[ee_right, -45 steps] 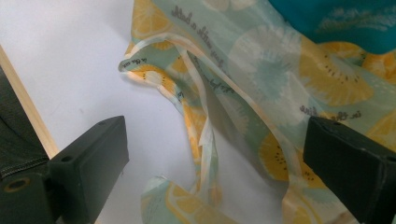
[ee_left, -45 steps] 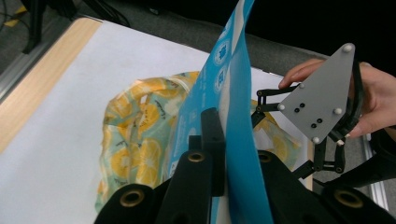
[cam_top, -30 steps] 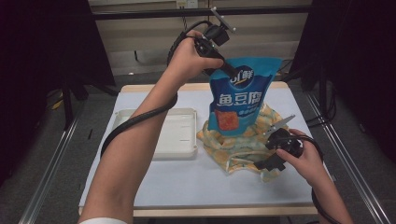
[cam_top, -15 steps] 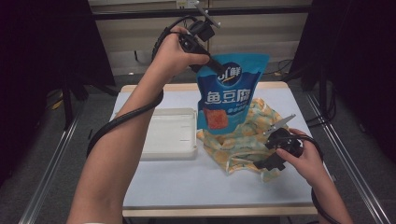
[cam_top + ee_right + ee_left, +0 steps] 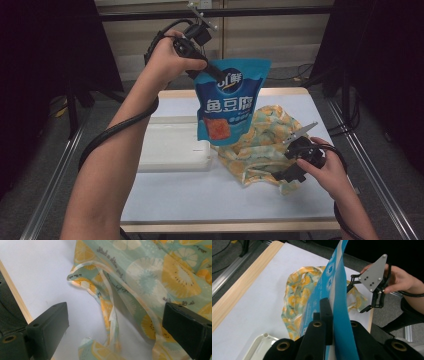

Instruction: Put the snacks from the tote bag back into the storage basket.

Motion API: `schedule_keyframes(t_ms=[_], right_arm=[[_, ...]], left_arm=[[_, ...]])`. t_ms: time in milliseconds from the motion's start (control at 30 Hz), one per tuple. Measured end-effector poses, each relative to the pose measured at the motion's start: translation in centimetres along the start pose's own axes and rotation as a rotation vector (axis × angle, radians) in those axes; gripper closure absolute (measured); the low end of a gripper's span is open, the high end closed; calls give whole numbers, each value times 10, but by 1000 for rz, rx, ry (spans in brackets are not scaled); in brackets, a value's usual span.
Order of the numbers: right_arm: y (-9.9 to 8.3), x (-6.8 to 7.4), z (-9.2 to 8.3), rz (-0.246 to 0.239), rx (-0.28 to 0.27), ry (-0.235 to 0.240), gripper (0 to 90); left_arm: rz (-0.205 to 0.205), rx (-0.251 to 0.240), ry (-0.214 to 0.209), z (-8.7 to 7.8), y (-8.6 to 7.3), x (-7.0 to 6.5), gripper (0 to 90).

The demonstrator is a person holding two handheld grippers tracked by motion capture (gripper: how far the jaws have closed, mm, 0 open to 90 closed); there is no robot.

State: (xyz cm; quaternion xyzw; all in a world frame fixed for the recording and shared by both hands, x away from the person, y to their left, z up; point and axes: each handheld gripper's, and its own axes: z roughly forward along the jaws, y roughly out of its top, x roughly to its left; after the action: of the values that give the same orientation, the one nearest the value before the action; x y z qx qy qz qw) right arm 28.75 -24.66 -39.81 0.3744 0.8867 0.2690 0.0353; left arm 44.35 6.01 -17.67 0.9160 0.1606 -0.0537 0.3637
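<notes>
Above the table [image 5: 165, 195], the blue pouch [image 5: 227, 107] is gripped by the left gripper [image 5: 216, 76], probably for the printed bag [image 5: 260, 145]; the right gripper [image 5: 300, 150] is kept released over its handle.

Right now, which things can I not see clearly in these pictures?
- White tray: its right end is hidden behind the blue pouch, high view.
- Patterned bag: cut off by the frame edges, right gripper view.
- Left tongs: far pad hidden by the pouch, left gripper view.

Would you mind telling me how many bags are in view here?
2: a blue snack pouch hanging from the left gripper, and a citrus-print bag lying on the table by the right gripper.
</notes>
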Motion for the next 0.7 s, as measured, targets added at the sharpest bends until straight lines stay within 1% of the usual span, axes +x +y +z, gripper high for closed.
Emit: schedule_keyframes(t_ms=[67, 100, 133, 167, 300, 333, 400, 433, 467, 500, 533, 600, 633, 700], right_arm=[[0, 0, 0, 3, 3, -3, 61], [0, 1, 0, 2, 4, -3, 61], [0, 1, 0, 3, 3, -3, 61], [0, 0, 0, 0, -1, -1, 61], [1, 1, -1, -1, -3, -3, 61], [1, 1, -1, -1, -3, -3, 61], [1, 1, -1, 0, -3, -3, 61], [1, 1, -1, 0, -3, -3, 61], [1, 1, -1, 1, -1, -7, 61], [1, 1, -1, -1, -2, -5, 61], [1, 1, -1, -1, -4, -5, 61], [1, 1, -2, -1, -1, -4, 61], [1, 1, -2, -2, -3, -6, 61], [1, 2, -2, 2, 0, -4, 61]], left_arm=[[1, 6, 8, -3, -4, 2, 900], [-9, 8, 5, -3, -6, 3, 900], [-4, 11, 12, -4, -8, 4, 900], [-10, 20, 5, -5, -10, 5, 900], [-18, 21, 18, -8, -17, 9, 900], [-28, 18, 10, -9, -19, 10, 900], [-22, 17, 16, -11, -22, 12, 900], [-32, 11, 10, -13, -24, 13, 900], [-28, 10, 18, -14, -26, 14, 900], [-24, 11, 15, -16, -28, 15, 900], [-35, 4, 16, -18, -30, 16, 900], [-39, 1, 20, -20, -33, 17, 900], [-34, 3, 22, -22, -35, 18, 900], [-54, -6, 22, -24, -39, 19, 900]])
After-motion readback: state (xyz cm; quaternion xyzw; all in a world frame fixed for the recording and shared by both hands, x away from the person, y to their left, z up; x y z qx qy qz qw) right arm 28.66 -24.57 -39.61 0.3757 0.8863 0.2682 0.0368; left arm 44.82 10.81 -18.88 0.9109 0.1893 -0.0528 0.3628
